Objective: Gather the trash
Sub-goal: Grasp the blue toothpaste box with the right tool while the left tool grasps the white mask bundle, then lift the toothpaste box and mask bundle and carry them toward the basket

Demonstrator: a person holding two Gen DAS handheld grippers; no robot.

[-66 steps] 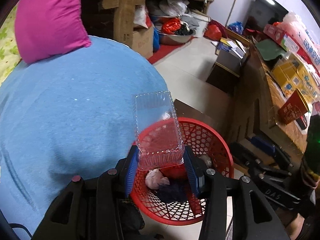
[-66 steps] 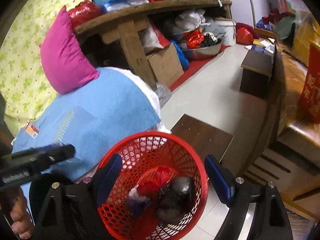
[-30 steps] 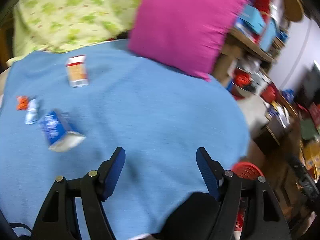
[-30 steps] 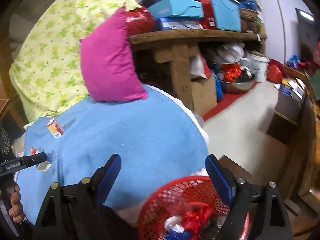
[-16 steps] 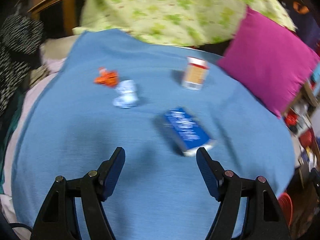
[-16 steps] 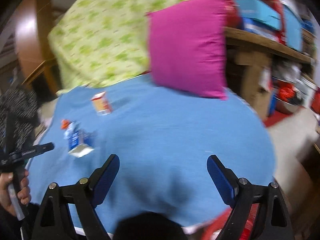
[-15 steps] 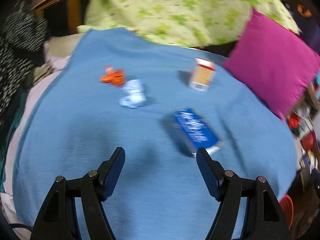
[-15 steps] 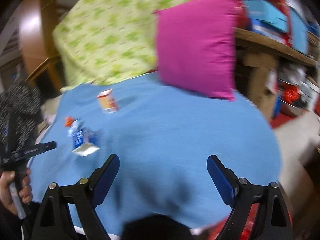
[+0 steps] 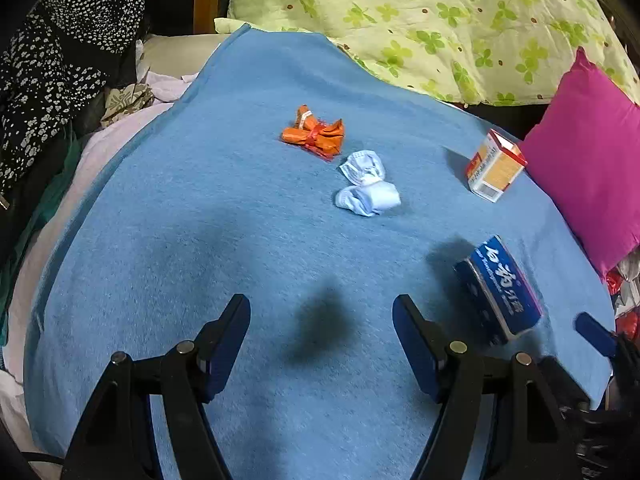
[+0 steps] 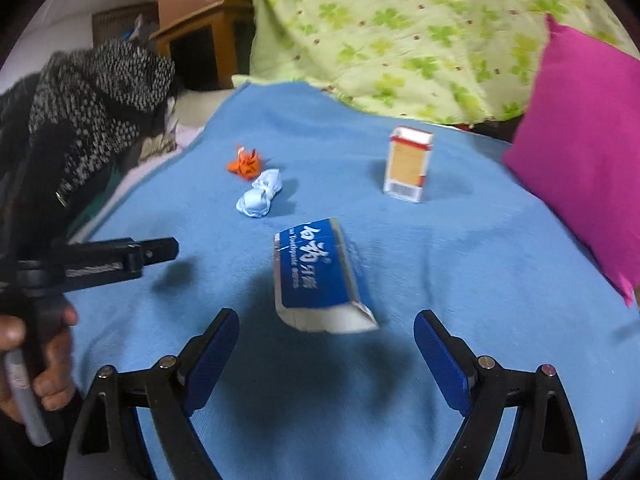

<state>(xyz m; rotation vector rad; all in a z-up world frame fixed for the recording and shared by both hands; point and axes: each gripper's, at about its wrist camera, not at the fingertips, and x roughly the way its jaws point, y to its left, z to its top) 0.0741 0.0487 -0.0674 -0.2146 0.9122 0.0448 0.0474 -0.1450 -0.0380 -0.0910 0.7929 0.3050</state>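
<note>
The blue blanket [image 10: 460,240] is carrying the litter. The blue-and-white carton [image 10: 320,280] is lying centre-frame, long axis running up-frame, just ahead of the right tool [image 10: 326,350], which is gaping empty; the left tool [image 9: 322,332], also open and empty, is sitting farther off.

A plain sky-blue fleece blanket [image 9: 200,208] carries a crumpled orange wrapper [image 9: 314,136], a pale blue wad of cloth [image 9: 368,190] and a royal-blue carton with white lettering [image 10: 316,276]. Behind lie a pale green clover-print quilt [image 9: 440,20] and a magenta cushion [image 9: 592,160].
</note>
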